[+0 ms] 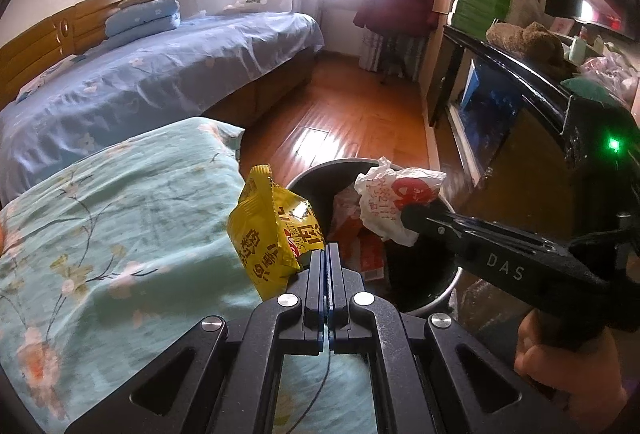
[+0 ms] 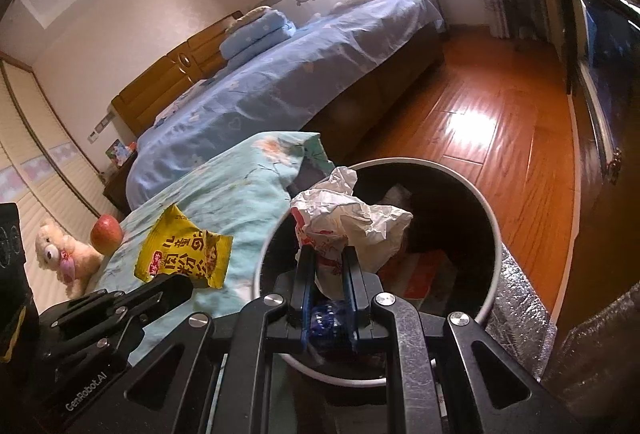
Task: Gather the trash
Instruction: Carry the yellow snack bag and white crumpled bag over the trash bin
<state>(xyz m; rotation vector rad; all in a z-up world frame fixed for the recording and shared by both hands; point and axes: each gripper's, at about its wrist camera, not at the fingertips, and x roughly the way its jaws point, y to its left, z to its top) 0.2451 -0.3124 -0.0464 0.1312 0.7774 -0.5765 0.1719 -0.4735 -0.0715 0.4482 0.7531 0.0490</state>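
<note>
My left gripper is shut on a corner of a yellow snack wrapper, held over the edge of the teal floral bedcover, just left of the round trash bin. My right gripper is shut on a crumpled white and red wrapper above the bin's mouth. In the right wrist view the white wrapper sits between the fingers of the right gripper over the bin. There the left gripper holds the yellow wrapper to the left. Orange and red trash lies inside the bin.
A red apple and a teddy bear rest on the teal cover. A blue-sheeted bed stands behind, with wooden floor beyond the bin. A dark cabinet lines the right. Silver foil sheeting lies beside the bin.
</note>
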